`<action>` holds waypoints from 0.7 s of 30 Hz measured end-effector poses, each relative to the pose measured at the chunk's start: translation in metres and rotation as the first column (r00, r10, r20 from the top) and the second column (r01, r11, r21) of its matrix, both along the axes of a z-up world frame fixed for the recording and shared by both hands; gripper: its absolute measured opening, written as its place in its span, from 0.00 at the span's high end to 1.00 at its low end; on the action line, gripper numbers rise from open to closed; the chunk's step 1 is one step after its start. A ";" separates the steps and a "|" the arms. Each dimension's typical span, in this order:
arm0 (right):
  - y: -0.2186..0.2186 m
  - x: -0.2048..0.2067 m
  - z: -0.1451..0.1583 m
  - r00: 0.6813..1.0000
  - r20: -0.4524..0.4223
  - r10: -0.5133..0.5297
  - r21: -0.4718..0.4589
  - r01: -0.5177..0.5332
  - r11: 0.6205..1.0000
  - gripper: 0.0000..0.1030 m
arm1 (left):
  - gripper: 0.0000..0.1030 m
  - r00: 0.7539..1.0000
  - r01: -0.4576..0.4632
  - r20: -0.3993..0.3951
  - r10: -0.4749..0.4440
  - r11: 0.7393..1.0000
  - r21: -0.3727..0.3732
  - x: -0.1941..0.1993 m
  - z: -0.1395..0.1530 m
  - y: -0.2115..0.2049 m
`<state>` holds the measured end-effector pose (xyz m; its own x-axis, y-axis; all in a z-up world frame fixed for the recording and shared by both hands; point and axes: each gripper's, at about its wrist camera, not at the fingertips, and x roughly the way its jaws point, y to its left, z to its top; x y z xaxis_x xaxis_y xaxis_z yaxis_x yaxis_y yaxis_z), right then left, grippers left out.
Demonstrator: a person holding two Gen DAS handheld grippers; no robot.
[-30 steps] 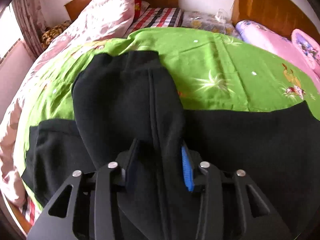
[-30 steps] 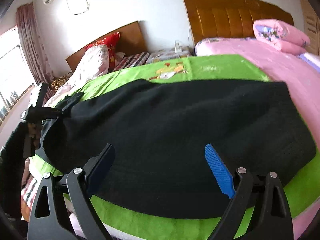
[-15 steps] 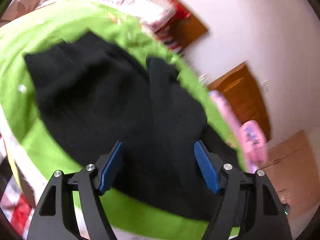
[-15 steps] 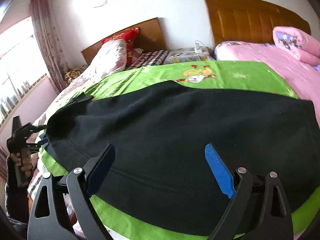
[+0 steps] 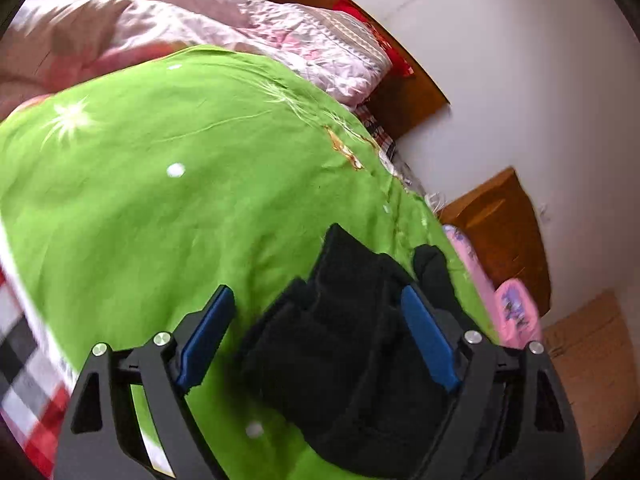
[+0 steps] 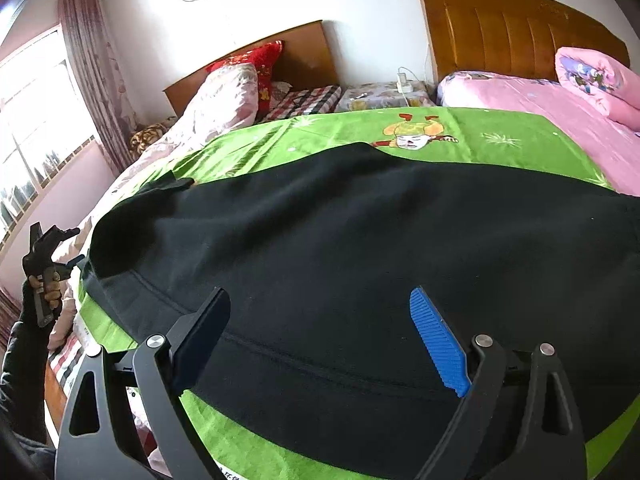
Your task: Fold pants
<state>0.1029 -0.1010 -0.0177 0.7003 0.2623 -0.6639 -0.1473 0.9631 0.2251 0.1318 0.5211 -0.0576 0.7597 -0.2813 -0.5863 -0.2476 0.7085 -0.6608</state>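
Through the left wrist camera, my left tongs (image 5: 316,332) stand wide and empty by the end of the black pants (image 5: 352,344) on the green sheet (image 5: 160,184), probably ready to pinch there.

On the right, my right tongs (image 6: 320,336) gape wide above the pants (image 6: 360,248) spread flat (pink quilt (image 6: 224,96) well clear).

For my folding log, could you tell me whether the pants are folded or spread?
Partly folded: the pants lie flat, one end doubled over.

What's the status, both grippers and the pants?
Left gripper open. Right gripper open over black pants. Pants spread on green sheet. Nothing obstructing.
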 end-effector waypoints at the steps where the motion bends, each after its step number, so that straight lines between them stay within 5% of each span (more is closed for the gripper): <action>1: 0.000 0.001 0.001 1.000 -0.001 -0.004 -0.001 0.004 1.000 0.15 | 0.18 1.000 0.013 -0.004 -0.013 1.000 0.021 0.005 -0.005 -0.001; 3: -0.001 0.001 0.001 1.000 0.000 -0.006 -0.003 0.006 1.000 0.15 | 0.20 0.998 0.058 -0.010 -0.058 0.998 0.037 0.013 -0.010 -0.003; 5: 0.000 -0.001 0.001 1.000 0.002 -0.011 -0.002 0.011 1.000 0.15 | 0.33 0.996 0.087 -0.023 -0.085 0.994 0.065 0.008 -0.011 -0.011; 6: -0.001 -0.001 0.000 1.000 0.000 -0.013 0.003 0.013 1.000 0.15 | 0.57 0.993 0.117 -0.014 -0.117 0.992 0.056 0.006 -0.012 -0.011; 9: -0.002 0.001 -0.007 1.000 -0.019 -0.017 0.017 0.018 1.000 0.15 | 0.66 0.980 0.196 0.000 -0.197 0.977 0.085 -0.003 -0.012 -0.018; 12: -0.002 0.006 -0.014 0.999 -0.050 -0.020 0.048 0.022 0.999 0.15 | 0.66 0.980 0.201 -0.013 -0.200 0.976 0.079 -0.007 -0.016 -0.019; 16: -0.001 0.005 -0.014 0.999 -0.047 -0.014 0.052 0.017 0.999 0.15 | 0.31 0.989 0.141 0.039 -0.140 0.989 -0.030 0.000 -0.020 -0.007; 18: -0.004 0.003 -0.013 0.999 -0.041 -0.023 0.052 0.025 0.998 0.15 | 0.32 0.986 0.165 0.031 -0.165 0.986 -0.008 0.007 -0.018 -0.014; 21: -0.014 0.002 -0.015 0.998 -0.044 -0.052 0.068 0.055 0.996 0.15 | 0.71 0.982 0.189 -0.064 -0.180 0.966 0.175 0.016 -0.010 -0.035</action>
<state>0.1049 -0.1152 -0.0323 0.6865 0.2715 -0.6745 -0.0847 0.9512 0.2966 0.1476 0.4858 -0.0672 0.6748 -0.3011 -0.6738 -0.1290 0.8508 -0.5094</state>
